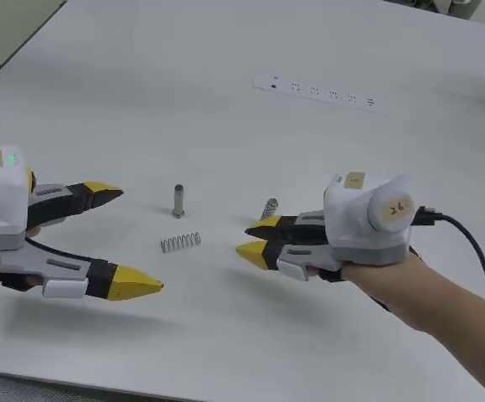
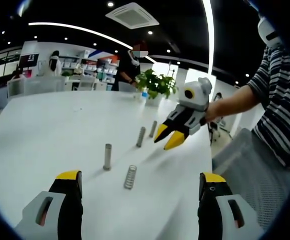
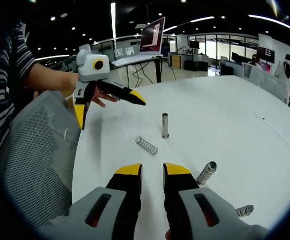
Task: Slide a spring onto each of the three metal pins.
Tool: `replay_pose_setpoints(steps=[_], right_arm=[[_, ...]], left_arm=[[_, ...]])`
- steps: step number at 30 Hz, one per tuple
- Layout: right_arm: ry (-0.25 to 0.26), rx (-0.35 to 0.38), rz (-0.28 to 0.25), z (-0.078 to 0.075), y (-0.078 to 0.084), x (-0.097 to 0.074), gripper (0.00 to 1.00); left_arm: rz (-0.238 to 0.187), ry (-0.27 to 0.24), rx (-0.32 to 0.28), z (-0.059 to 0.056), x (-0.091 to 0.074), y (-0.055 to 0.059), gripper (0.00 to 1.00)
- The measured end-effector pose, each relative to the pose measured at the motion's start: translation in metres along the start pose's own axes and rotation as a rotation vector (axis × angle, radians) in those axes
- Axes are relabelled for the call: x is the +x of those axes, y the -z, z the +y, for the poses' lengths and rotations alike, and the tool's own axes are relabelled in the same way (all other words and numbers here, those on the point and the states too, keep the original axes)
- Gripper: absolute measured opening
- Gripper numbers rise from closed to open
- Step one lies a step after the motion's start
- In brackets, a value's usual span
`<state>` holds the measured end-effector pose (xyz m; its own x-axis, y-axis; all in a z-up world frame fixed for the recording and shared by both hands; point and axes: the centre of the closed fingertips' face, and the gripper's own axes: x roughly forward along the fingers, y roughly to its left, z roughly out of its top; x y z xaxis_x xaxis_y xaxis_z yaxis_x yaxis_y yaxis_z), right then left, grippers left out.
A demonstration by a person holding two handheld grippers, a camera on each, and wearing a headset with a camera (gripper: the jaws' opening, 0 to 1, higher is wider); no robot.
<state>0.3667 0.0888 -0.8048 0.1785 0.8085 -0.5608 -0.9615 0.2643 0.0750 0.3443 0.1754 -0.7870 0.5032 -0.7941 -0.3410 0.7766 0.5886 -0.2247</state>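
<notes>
- L gripper (image 1: 141, 239) is sitting at the table's left, yellow-tipped jaws spread wide, gripping nothing.
- R gripper (image 1: 244, 239) is hovering low at the right, jaws nearly together with a narrow gap, gripping nothing.
- Bare pin (image 1: 178, 201), a smooth steel cyl., is standing upright between the grippers. Loose spring (image 1: 180, 242), a thin wire coil, is lying flat just in front of it, not touching.
- Sprung pin (image 1: 270, 208) is peeking up behind the R gripper's jaws in head view. R gripper view is showing it whole, plus a second sprung pin (image 3: 244, 210) at that view's lower edge.
- Head view is taking in a white power strip (image 1: 313, 90) far back on the matte white table (image 1: 225, 335).
- L gripper view is picking up a potted plant (image 2: 157, 84). R gripper view is picking up a grey mesh chair (image 3: 34, 150).
- Stickers on both housings: marks too small to read.
</notes>
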Motion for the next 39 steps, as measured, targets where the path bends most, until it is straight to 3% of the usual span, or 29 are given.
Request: replay_pose_setpoints(steps=[7,23,30,39], right_arm=[[-0.044,-0.068,0.015,0.008,-0.014,0.020,0.14],[-0.118,-0.293,0.153,0.017,-0.010,0.056,0.15],[-0.116,-0.322,0.178,0.012,-0.008,0.069,0.15],[-0.130,-0.364,0.234,0.010,0.007,0.076,0.12]], left_arm=[[-0.001,0.000,-0.001,-0.001,-0.001,0.000,0.94],[0.001,-0.002,-0.007,-0.002,-0.003,0.002,0.93],[0.002,0.000,-0.006,-0.003,-0.003,0.002,0.93],[0.009,0.002,-0.007,-0.003,-0.004,0.005,0.93]])
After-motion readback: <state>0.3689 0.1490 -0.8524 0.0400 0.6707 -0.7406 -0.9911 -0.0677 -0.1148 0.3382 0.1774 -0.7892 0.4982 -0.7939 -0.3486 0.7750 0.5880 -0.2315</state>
